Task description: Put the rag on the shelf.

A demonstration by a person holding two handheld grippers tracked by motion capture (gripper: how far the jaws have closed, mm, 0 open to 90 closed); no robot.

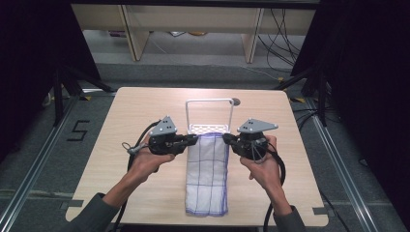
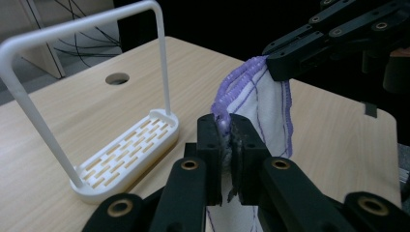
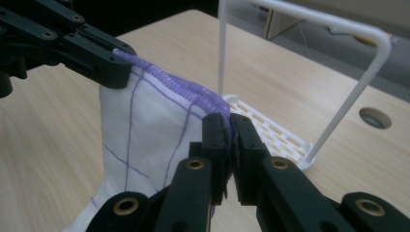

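A folded white cloth [image 1: 208, 174] with purple grid lines and purple stitched edges lies lengthwise on the wooden table [image 1: 145, 106]. Its far end is lifted off the table. My left gripper [image 1: 193, 140] is shut on the far left corner of the cloth [image 2: 251, 101], its jaws [image 2: 227, 145] pinching the purple hem. My right gripper [image 1: 226, 139] is shut on the far right corner, the cloth [image 3: 145, 125] pressed between its jaws [image 3: 228, 140]. The hem stretches between the two grippers. Just beyond stands a white rack [image 1: 209, 128] with a tall hoop and a slotted base [image 2: 125, 159] [image 3: 270, 133].
A round cable hole [image 1: 236, 101] sits in the table behind the rack. Wooden furniture legs and loose cables stand on the floor past the table's far edge. Dark stands flank the table on both sides.
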